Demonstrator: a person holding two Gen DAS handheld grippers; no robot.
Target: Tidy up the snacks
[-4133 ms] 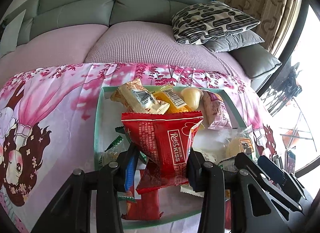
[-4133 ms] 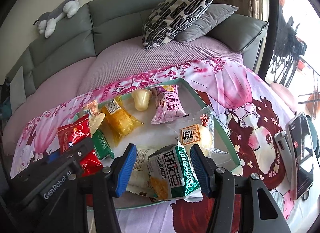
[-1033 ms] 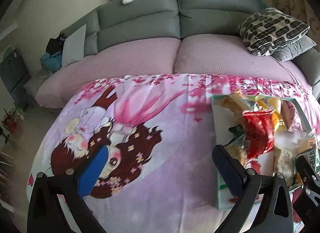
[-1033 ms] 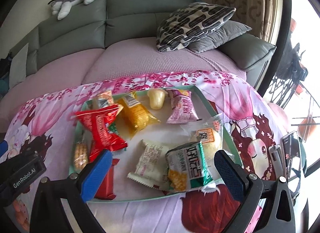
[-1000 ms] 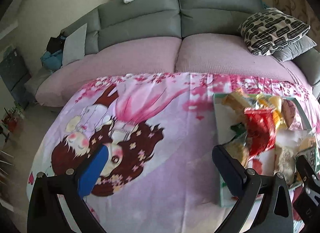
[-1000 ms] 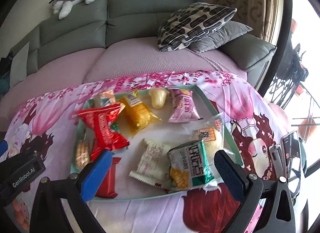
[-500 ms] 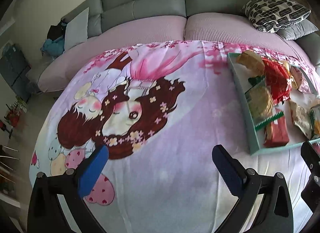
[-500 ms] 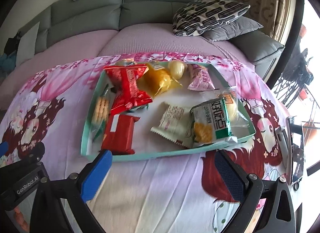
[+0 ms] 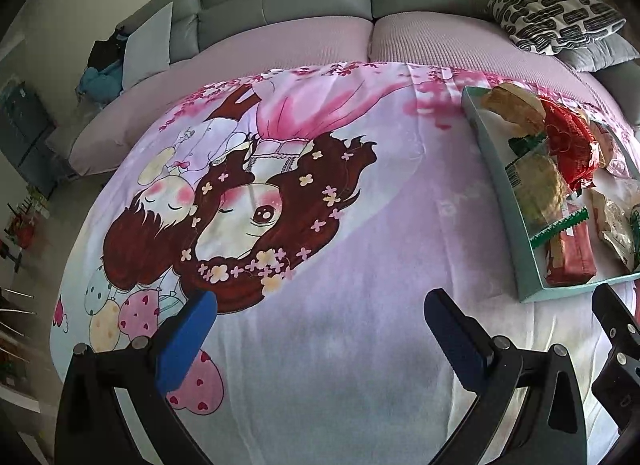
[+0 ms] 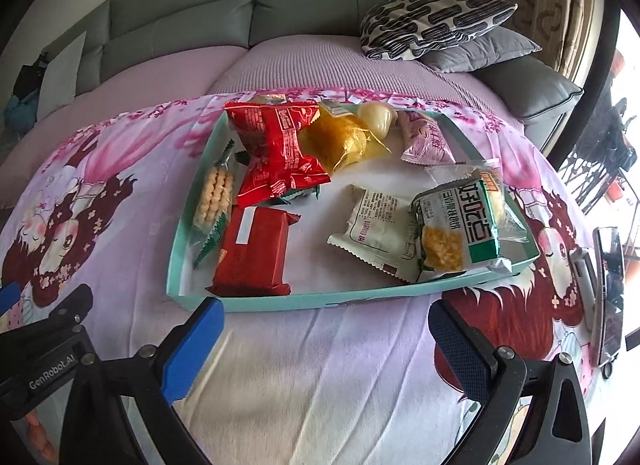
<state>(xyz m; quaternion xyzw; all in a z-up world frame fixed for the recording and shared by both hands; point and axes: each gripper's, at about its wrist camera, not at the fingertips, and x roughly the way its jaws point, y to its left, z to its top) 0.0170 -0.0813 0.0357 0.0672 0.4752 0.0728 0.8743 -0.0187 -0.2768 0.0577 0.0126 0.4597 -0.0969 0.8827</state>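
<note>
**Both grippers backed off, snacks all in the tray**

I have the left gripper (image 9: 320,329) and the right gripper (image 10: 326,329) spread wide with nothing between the fingers; a few seconds ago each was closed around a packet, the left on the red pouch (image 10: 276,153), the right on the green-and-white packet (image 10: 460,225); both packets now lie inside the teal tray (image 10: 320,301). Since half a second ago the view from both wrists has drawn a little further back; the tray sits just ahead of my right fingers and far off to the right of my left fingers, which hang over the bare pink blanket (image 9: 360,225).

Inside the tray, beyond the right fingers: a red bar (image 10: 252,253) nearest the left finger, a clear sleeve of biscuits (image 10: 214,193) beside it, a white packet (image 10: 372,225) under the green one's edge, a yellow packet (image 10: 340,141) and a pink one (image 10: 426,141) at the far side.

My reading: nothing is left loose on the blanket, so the sorting looks finished or nearly so; the retreat suggests I am done.
</note>
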